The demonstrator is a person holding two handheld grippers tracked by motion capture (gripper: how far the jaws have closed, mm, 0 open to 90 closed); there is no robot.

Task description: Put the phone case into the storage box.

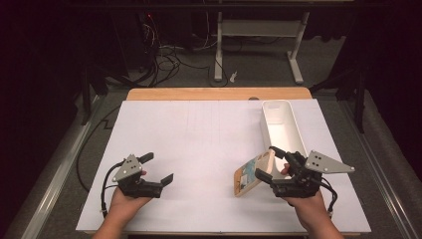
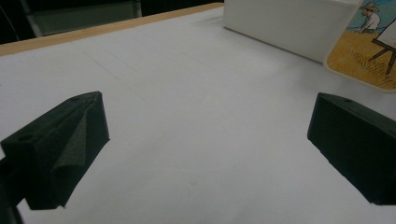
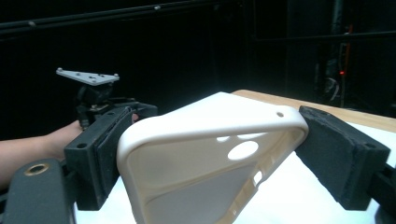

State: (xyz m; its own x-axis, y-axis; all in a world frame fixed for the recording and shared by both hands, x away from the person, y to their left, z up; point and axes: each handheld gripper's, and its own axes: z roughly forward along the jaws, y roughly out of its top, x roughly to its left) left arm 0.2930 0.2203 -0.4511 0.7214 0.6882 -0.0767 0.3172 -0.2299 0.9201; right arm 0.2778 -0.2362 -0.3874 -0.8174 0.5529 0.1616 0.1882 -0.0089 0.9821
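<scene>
A cream phone case (image 1: 250, 177) with a painted picture on its back is held tilted on edge just above the table, its lower end near the sheet. My right gripper (image 1: 266, 162) is shut on it, with the pads pressing its two long sides. In the right gripper view the hollow inside of the case (image 3: 205, 126) faces the camera between the jaws. My left gripper (image 1: 159, 168) rests at the front left with its jaws wide open and nothing between them. The left gripper view shows bare white sheet between its jaws and the case's picture (image 2: 369, 51) far right.
A long white bin (image 1: 297, 124) stands at the back right, just beyond the held case, and appears as a white wall (image 2: 280, 23) in the left gripper view. A white sheet (image 1: 199, 139) covers the wooden table. A desk frame and cables lie on the floor behind.
</scene>
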